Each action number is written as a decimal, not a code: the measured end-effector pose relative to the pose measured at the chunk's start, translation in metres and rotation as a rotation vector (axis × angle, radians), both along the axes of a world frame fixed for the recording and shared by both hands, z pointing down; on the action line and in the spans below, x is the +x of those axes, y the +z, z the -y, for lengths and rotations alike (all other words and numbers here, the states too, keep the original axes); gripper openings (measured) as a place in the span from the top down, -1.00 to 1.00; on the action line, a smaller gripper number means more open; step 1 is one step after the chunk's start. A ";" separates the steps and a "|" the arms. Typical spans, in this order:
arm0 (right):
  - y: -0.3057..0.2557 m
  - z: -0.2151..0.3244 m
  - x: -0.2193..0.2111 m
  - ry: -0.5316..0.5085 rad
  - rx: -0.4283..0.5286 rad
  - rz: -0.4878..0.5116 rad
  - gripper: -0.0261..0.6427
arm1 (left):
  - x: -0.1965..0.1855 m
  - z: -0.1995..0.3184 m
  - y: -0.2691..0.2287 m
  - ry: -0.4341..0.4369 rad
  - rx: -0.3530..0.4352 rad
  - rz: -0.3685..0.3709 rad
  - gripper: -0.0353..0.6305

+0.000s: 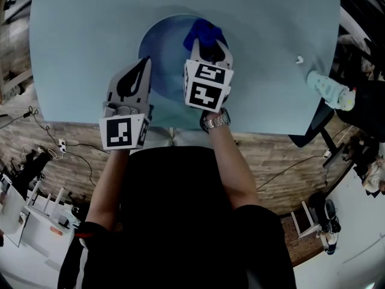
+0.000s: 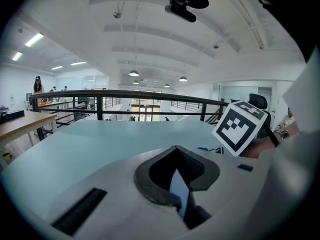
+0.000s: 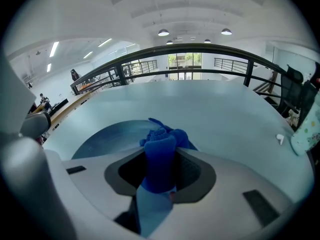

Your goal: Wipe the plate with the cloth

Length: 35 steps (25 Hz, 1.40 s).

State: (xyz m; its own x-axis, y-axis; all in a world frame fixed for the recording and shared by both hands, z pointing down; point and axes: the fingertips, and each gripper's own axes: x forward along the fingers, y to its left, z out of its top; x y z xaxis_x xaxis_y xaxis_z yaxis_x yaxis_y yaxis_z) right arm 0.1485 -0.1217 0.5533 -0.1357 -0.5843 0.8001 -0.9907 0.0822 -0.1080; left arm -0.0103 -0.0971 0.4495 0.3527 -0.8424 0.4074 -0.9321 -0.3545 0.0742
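A round blue plate [image 1: 168, 41] lies on the pale blue table [image 1: 84, 41], close to its near edge. My right gripper [image 1: 207, 46] is over the plate's right half, shut on a bunched bright blue cloth [image 1: 201, 32] that sticks out past the jaw tips. The right gripper view shows the cloth [image 3: 165, 134] squeezed between the jaws of that gripper [image 3: 161, 155], with the plate [image 3: 107, 136] beneath and to the left. My left gripper [image 1: 145, 63] lies with its tip at the plate's left rim, jaws together. Nothing shows between the left gripper's [image 2: 176, 150] jaws except a thin pale slit.
A white patterned bottle [image 1: 329, 89] lies at the table's right edge, with a small white scrap [image 1: 299, 59] near it. A black chair [image 1: 313, 128] stands just off the table on the right. Railings and office desks lie beyond the table's far side.
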 end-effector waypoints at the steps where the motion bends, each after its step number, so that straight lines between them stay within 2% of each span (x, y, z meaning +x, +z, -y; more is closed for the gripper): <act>1: -0.001 -0.001 0.001 0.007 0.001 0.005 0.56 | 0.000 -0.001 0.000 0.000 0.001 -0.001 0.89; 10: -0.014 -0.004 -0.011 -0.005 0.045 0.065 0.56 | -0.003 -0.006 -0.002 -0.014 0.006 -0.003 0.89; 17: -0.021 -0.003 -0.052 -0.112 0.075 0.145 0.56 | -0.012 -0.010 -0.003 -0.037 0.006 0.000 0.89; 24: -0.015 -0.008 -0.085 -0.188 0.053 0.176 0.56 | -0.025 -0.013 -0.003 -0.072 0.008 0.001 0.89; 35: 0.000 -0.011 -0.108 -0.242 0.007 0.171 0.56 | -0.035 -0.015 -0.001 -0.096 0.000 0.003 0.89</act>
State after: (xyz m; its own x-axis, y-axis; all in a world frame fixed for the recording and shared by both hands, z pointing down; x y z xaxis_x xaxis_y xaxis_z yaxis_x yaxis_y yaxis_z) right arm 0.0408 -0.1103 0.5537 -0.4039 -0.5245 0.7495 -0.9099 0.3151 -0.2698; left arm -0.0454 -0.0817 0.4480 0.2693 -0.8720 0.4087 -0.9620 -0.2635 0.0715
